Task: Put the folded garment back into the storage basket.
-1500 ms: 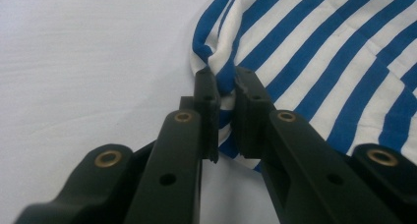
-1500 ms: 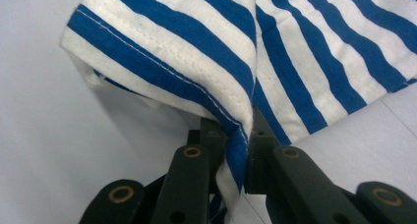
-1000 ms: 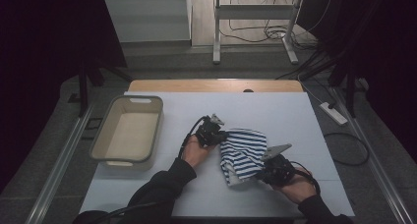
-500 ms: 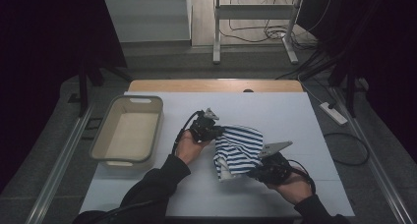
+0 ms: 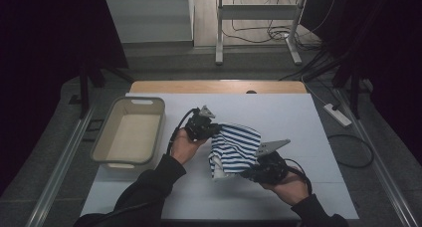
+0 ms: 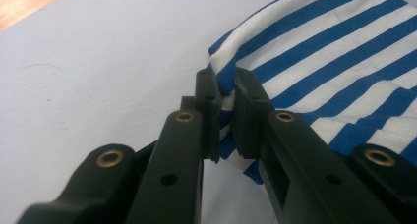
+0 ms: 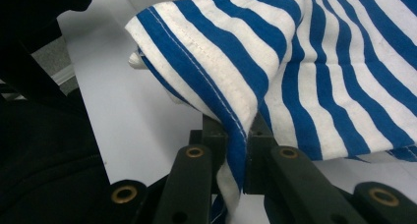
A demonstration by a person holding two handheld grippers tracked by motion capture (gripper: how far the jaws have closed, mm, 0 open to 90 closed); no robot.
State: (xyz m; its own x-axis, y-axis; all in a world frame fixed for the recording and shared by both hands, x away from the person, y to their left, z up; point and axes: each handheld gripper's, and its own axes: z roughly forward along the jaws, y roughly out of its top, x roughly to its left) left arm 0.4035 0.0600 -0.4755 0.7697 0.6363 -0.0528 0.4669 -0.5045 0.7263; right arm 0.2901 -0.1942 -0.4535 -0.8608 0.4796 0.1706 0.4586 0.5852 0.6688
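A: Currently, what is the status of each claw?

B: Left claw: jaws clamped on a fold at the cloth's far-left edge; the left gripper view confirms fabric pinched between the pads. Right claw: jaws clamped on a hemmed edge at the cloth's near-right side; the right gripper view shows the stitched hem running down between the jaws.

A: Where is the cloth?

B: Near the middle of the surface, a little toward the near edge. It is the blue-and-white striped cloth, bunched and slung between the two claws. Whether its lower folds touch the surface cannot be determined. The tub stands at the left edge, well apart from the cloth.

A: What failure modes apply from here?

B: Three, by judgement.
1. Slip at the left claw. The bite takes a narrow fold close to the jaw tips; pulling the claws apart sharply could draw it out.
2. Wrong layer at the right claw. The hem is doubled over there; if a single layer is held, the cloth will open unevenly.
3. Drag. Slack hanging from the middle may catch on the surface and bunch further if the claws travel sideways while low.

A: Mitigation?

B: Separate the claws slowly and keep both raised evenly.
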